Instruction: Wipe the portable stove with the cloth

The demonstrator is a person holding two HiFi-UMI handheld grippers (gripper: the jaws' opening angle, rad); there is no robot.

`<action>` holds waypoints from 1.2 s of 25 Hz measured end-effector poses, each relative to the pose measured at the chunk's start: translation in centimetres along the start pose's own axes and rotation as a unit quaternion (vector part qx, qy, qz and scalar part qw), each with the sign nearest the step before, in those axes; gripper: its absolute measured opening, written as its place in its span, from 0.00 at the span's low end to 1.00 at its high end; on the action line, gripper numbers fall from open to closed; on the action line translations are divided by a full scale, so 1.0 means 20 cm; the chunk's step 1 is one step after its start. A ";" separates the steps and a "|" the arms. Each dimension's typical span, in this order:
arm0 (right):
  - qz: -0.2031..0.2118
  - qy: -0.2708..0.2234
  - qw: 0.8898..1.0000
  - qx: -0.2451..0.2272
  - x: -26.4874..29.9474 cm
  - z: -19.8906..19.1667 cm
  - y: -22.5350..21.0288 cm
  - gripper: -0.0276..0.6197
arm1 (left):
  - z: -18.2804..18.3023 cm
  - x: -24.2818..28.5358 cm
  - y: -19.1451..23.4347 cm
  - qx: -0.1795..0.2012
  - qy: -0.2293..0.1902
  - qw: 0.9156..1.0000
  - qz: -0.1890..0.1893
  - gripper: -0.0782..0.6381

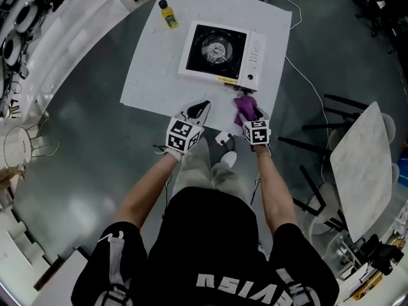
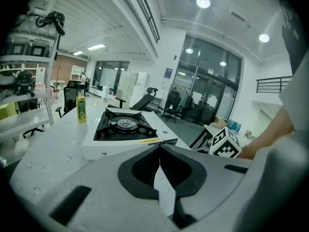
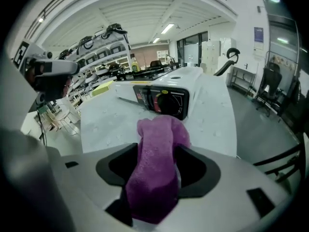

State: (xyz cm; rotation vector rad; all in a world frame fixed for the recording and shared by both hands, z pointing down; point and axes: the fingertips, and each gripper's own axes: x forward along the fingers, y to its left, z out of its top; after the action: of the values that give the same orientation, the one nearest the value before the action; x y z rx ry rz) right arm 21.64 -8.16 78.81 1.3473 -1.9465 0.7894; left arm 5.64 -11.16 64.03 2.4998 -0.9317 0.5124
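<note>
I'm looking steeply down on a white table. The portable stove sits in its upper middle, burner grate up, with its control strip on the right side of the frame. A small yellow bottle stands near the table's upper left corner, well apart from the stove.

My right gripper is at the lower right of the stove, just short of the corner that carries the knob. Its jaws are spread wide, and the purple cloth is bunched between them, sticking out past the tips towards the knob. The cloth fills most of the gap, but the pads don't look clamped on it. From the head view the cloth lies just below the stove's corner. I can't tell whether it touches the stove or the tabletop.

My left gripper is near the table's lower edge, below and left of the stove and beside the right one. Its jaws are together at the tips, with nothing between them. It points across the table at the stove's front, with the bottle beyond at the left of its frame, and it isn't touching the stove.
</note>
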 end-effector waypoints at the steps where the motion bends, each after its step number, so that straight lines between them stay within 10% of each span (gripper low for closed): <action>1: -0.006 0.004 1.000 -0.001 0.02 -0.01 0.00 0.40 | 0.00 -0.01 0.01 -0.001 0.001 1.000 0.002 0.12; 8: -0.023 -0.001 1.000 -0.015 0.00 0.02 0.02 0.22 | -0.03 -0.04 0.04 -0.007 0.003 1.000 0.007 0.12; 30: -0.046 -0.236 0.969 -0.062 -1.03 0.81 -0.13 0.20 | 0.61 -0.24 -0.32 0.074 -0.121 0.989 0.030 0.12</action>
State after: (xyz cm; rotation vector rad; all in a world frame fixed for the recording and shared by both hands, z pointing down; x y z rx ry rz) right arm 27.11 -9.74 52.98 1.6443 -2.2238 0.3099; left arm 8.80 -10.39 49.85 2.7192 -1.0987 0.3107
